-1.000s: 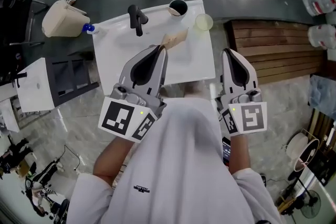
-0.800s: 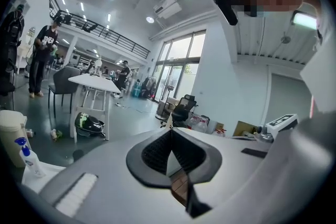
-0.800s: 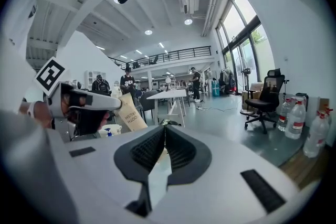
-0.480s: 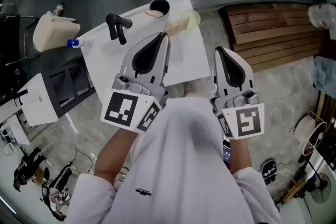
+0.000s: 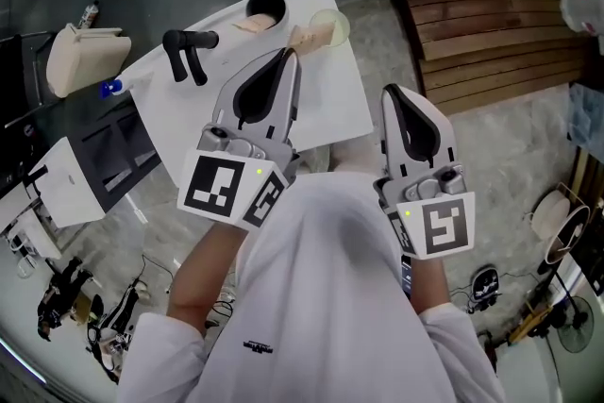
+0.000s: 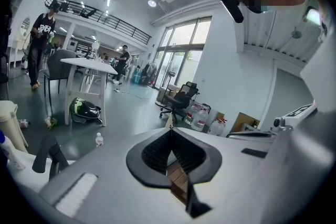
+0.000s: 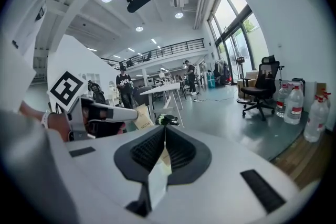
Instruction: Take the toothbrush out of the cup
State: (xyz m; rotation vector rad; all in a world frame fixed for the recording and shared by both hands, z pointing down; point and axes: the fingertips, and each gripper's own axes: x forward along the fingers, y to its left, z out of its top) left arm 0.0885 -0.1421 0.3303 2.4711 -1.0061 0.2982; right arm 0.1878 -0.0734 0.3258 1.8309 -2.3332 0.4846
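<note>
Head view shows the white table [image 5: 330, 99] before me, my left gripper [image 5: 286, 61] and right gripper [image 5: 397, 97] held by its near edge, both with jaws together and empty, and the black cup [image 5: 265, 7] at its far edge, toothbrush not discernible.

Bright, even indoor light from ceiling spots and tall windows, soft shadows, strong fisheye distortion, dark vignetted corners.

1. The tabletop [image 5: 344, 113] sits ahead of me, with the cup [image 5: 265, 7] on its far edge.
2. A second cup [image 5: 328, 25] is just right of it, and a handled device [image 5: 184, 50] lies to its left.
3. My left tool [image 5: 287, 55] is over the tabletop. My right tool [image 5: 391, 92] is off its right edge, above the floor [image 5: 491, 165].
4. A slatted platform [image 5: 481, 38] lies farther right.
</note>
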